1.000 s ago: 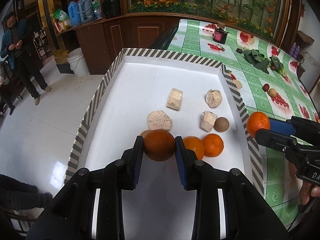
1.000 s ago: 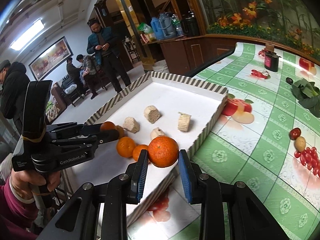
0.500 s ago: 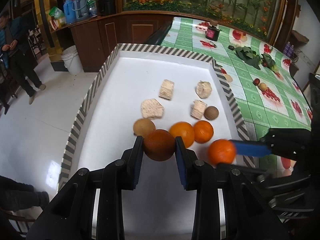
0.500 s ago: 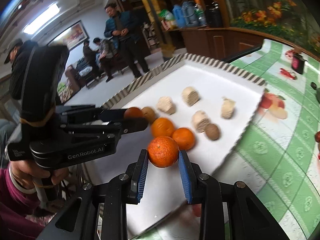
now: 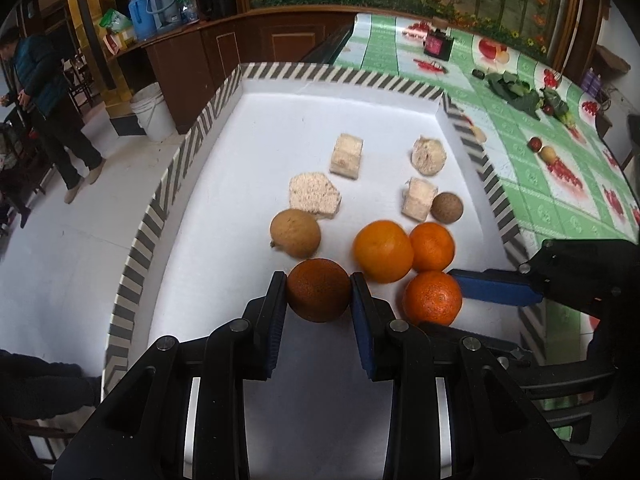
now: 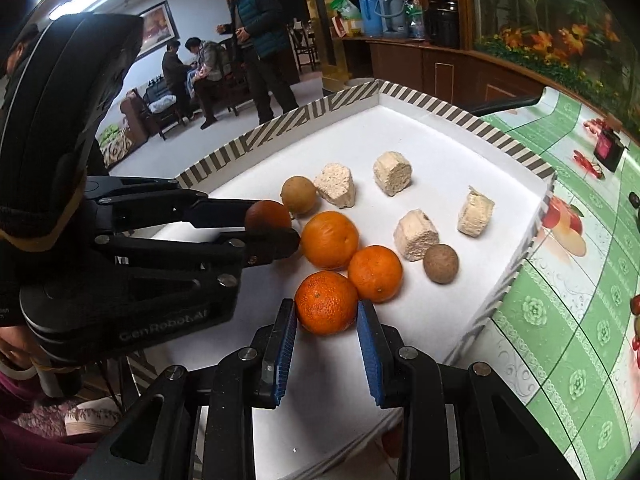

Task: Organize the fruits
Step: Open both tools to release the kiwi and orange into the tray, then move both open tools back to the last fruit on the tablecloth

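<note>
My left gripper [image 5: 319, 294] is shut on a dark brownish orange [image 5: 319, 295] low over the white tray [image 5: 280, 128]; it also shows in the right wrist view [image 6: 267, 216]. My right gripper [image 6: 327, 312] is shut on a bright orange [image 6: 326, 302], which sits beside two other oranges [image 6: 329, 239] [image 6: 375, 273] on the tray floor. In the left wrist view this orange [image 5: 432, 298] lies against the right gripper's blue finger [image 5: 496, 290]. A tan round fruit [image 5: 295, 233] lies just ahead of the left gripper.
Several pale spongy chunks [image 5: 346, 156] and a small brown ball [image 5: 447, 208] lie further back on the tray. The tray has a raised striped rim [image 5: 492, 196]. A green fruit-print tablecloth [image 6: 580, 320] lies to the right. People stand beyond the tray [image 6: 256, 40].
My right gripper has carried its orange left over the rim and down onto the tray beside the two oranges. My left gripper has kept its dark orange and drawn back slightly.
</note>
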Demonstrator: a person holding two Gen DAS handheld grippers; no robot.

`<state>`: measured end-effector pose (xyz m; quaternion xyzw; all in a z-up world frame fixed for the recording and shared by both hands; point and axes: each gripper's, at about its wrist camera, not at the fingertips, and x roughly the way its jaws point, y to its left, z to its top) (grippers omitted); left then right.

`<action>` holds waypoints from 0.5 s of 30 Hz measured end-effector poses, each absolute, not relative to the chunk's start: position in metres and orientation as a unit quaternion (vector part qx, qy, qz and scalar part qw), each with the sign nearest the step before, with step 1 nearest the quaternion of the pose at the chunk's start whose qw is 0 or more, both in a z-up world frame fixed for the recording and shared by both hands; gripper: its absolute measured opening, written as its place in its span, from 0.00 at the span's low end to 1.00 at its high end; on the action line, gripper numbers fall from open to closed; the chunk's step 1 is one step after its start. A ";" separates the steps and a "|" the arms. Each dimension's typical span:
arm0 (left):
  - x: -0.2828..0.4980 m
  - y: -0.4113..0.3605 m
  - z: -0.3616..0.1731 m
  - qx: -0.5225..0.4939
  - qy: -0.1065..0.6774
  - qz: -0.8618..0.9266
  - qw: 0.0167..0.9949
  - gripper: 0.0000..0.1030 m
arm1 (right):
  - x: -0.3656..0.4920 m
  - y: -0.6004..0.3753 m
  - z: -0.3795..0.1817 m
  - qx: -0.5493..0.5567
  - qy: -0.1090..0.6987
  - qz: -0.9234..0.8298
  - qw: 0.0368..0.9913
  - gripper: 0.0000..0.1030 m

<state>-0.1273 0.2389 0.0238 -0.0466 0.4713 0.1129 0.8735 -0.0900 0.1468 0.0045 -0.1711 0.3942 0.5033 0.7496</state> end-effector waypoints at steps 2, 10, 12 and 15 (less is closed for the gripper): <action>-0.128 0.238 0.024 -0.044 0.468 0.116 0.875 0.30 | -0.091 0.148 0.003 -0.178 0.389 0.503 0.751 0.29; -0.128 0.239 0.024 -0.045 0.472 0.123 0.872 0.34 | -0.092 0.142 0.007 -0.170 0.390 0.503 0.752 0.32; -0.129 0.240 0.025 -0.047 0.471 0.126 0.872 0.37 | -0.091 0.140 0.008 -0.164 0.390 0.503 0.753 0.32; -0.131 0.241 0.028 -0.049 0.466 0.131 0.874 0.45 | -0.090 0.134 0.010 -0.153 0.393 0.505 0.753 0.33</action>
